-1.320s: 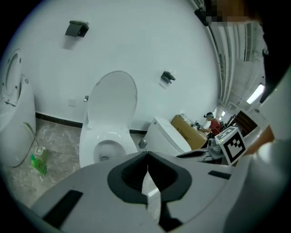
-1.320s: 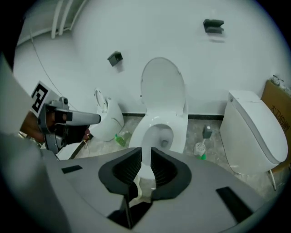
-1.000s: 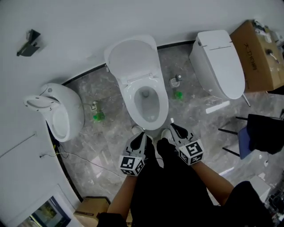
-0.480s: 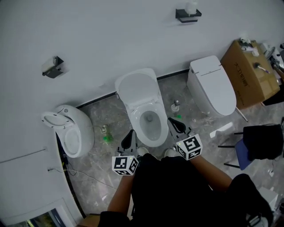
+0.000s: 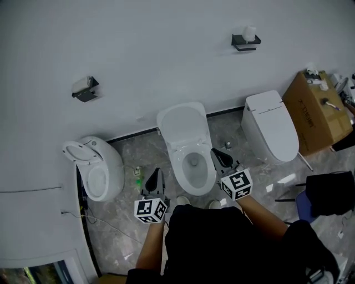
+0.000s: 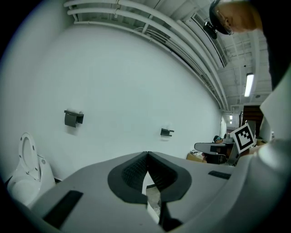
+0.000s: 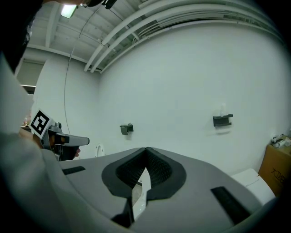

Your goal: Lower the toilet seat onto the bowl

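Two grey hand-held tools: left gripper (image 5: 155, 173) and right gripper (image 5: 215, 152), each with jaws pressed together on nothing, either side of the white ceramic toilet bowl (image 5: 194, 169). White oval toilet seat (image 5: 182, 125) seemingly upright against the wall; ring and lid not separable here. For lowering: part one pair of jaws, catch the top edge, tip forward gently, ease down, never drop.

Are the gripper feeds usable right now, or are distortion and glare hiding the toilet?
Head view: sharp, evenly lit, toilet clear, soft shadows. Left gripper view: heavy fisheye bends the ceiling pipes, corners dark, aimed at the wall. Right gripper view: same bending, bright ceiling lamp top left, no glare on the wall.
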Demonstrator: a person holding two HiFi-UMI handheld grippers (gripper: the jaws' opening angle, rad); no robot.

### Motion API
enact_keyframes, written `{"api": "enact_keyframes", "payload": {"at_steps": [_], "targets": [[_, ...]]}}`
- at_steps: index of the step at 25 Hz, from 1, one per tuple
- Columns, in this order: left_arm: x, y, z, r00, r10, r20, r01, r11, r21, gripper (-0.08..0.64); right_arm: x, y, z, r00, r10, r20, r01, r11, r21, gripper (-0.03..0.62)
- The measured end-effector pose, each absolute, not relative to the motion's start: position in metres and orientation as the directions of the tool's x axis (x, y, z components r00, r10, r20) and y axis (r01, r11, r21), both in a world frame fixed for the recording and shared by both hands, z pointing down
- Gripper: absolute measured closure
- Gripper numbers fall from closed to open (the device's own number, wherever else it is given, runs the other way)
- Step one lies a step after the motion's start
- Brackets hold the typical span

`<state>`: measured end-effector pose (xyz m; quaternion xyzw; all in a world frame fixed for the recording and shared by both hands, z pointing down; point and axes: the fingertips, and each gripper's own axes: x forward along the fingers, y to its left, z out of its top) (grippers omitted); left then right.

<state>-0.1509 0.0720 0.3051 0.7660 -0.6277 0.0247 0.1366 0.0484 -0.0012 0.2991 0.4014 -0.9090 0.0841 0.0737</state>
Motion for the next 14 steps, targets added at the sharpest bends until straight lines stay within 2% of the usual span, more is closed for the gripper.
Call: {"api": "enact_keyframes", "payload": {"at_steps": [8,14], "targets": [[-0.155,0.083,0.302,0.208,-0.953,0.222,-0.966,-0.165,0.197,0.545,0.047,0.002,0.292,-0.648,-0.740,0.182,-0.762,0.635,-0.128,0.561],[-0.145,0.078,0.304,0.214,-0.949,0.232,-0.972,-0.184,0.143,0.545,0.055,0.005,0.292,-0.638,-0.749,0.179,-0.769,0.628,-0.119,0.561]]}}
